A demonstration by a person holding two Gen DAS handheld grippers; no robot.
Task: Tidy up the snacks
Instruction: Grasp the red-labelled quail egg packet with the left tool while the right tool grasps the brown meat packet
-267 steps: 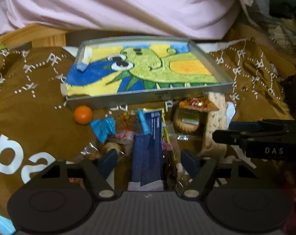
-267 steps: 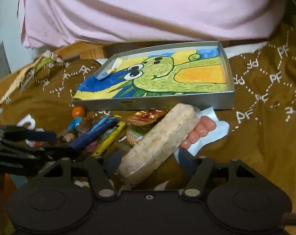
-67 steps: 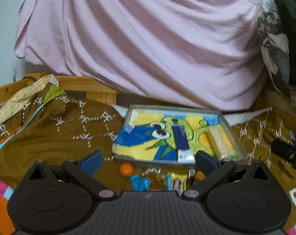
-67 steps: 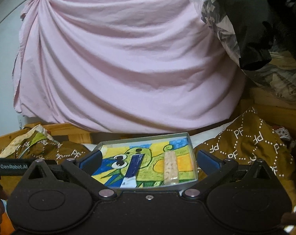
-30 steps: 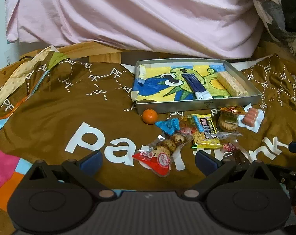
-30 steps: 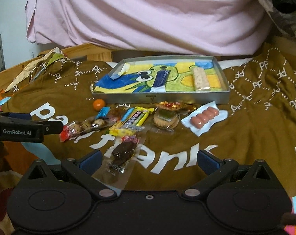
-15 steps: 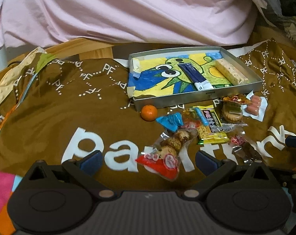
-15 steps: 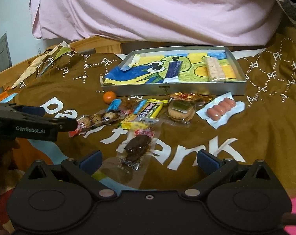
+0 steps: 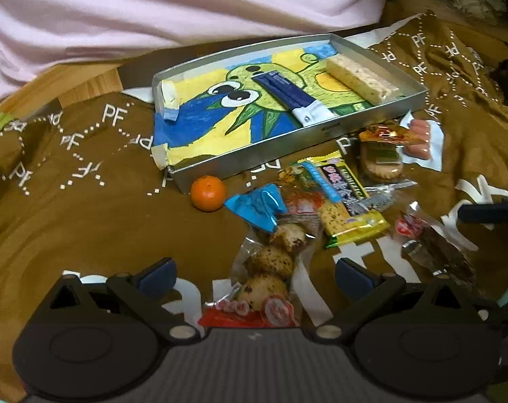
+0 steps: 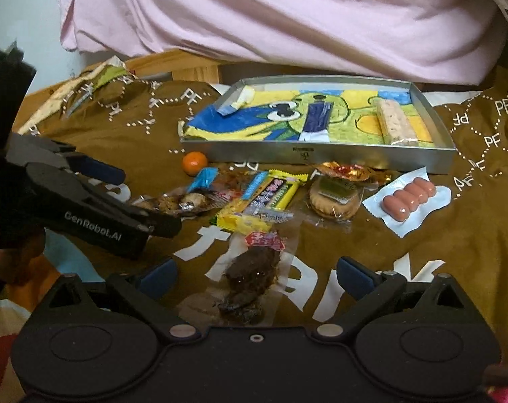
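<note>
I am at the pick-up step: two snacks already lie in the tray [image 10: 307, 154], a blue bar [image 10: 316, 117] near its middle and a pale rice bar [image 10: 396, 124] toward its right end, and the rest are strewn on the brown bed cover [image 10: 455, 235] in front of the tray. Going left to right from the tray's left corner: the orange [image 10: 194, 163] sits just beside that corner, then my left tool [image 9: 254, 275] hangs wide with the cookie bag [image 9: 270, 262] lying between its fingers, untouched as far as I can tell. Right of that, in front of the tray's middle, my right tool [image 10: 255, 275] straddles the dark snack packet [image 10: 254, 268], jaws closing but pads not yet pressing. The sausages [image 10: 407, 198] lie in front of the tray's right end. Next I judge each tool should drop slightly, pinch its packet, then lift toward the tray
</note>
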